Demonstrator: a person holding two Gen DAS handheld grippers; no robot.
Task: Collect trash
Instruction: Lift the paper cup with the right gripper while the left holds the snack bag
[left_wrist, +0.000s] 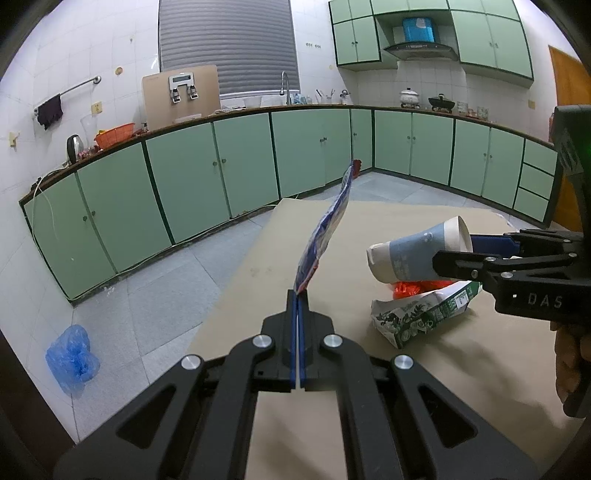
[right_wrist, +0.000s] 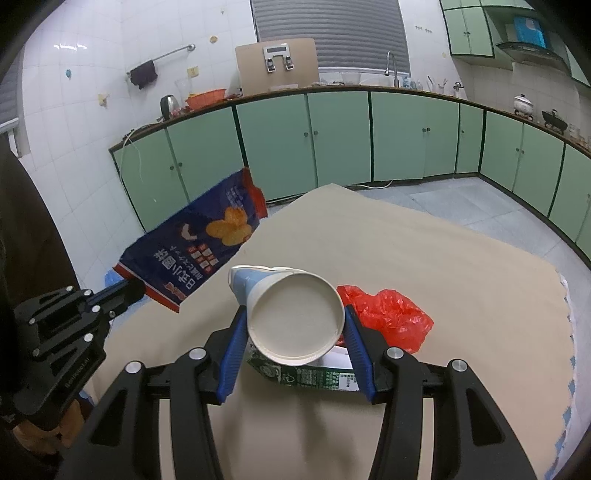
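Holding two pieces of trash above the table (right_wrist: 424, 251), I have both tools occupied. My left gripper (left_wrist: 297, 295) is clamped flat on the bottom edge of a dark blue chip bag (right_wrist: 195, 245), its blue pads pressed together with only the thin foil between them; the bag stands up and away from the jaws, clear of the tabletop. My right gripper (right_wrist: 295, 332) squeezes a blue and white paper cup (right_wrist: 295, 321) lying on its side, one blue pad on each flank near the rim, the open mouth turned toward my right wrist camera. The cup hangs in the air just above a crumpled green and white carton (left_wrist: 424, 315) that lies on the beige tabletop. A scrunched red plastic bag (right_wrist: 388, 314) lies touching the carton, beside it. A blue plastic bag (left_wrist: 72, 356) sits on the tiled floor, well apart from the table.
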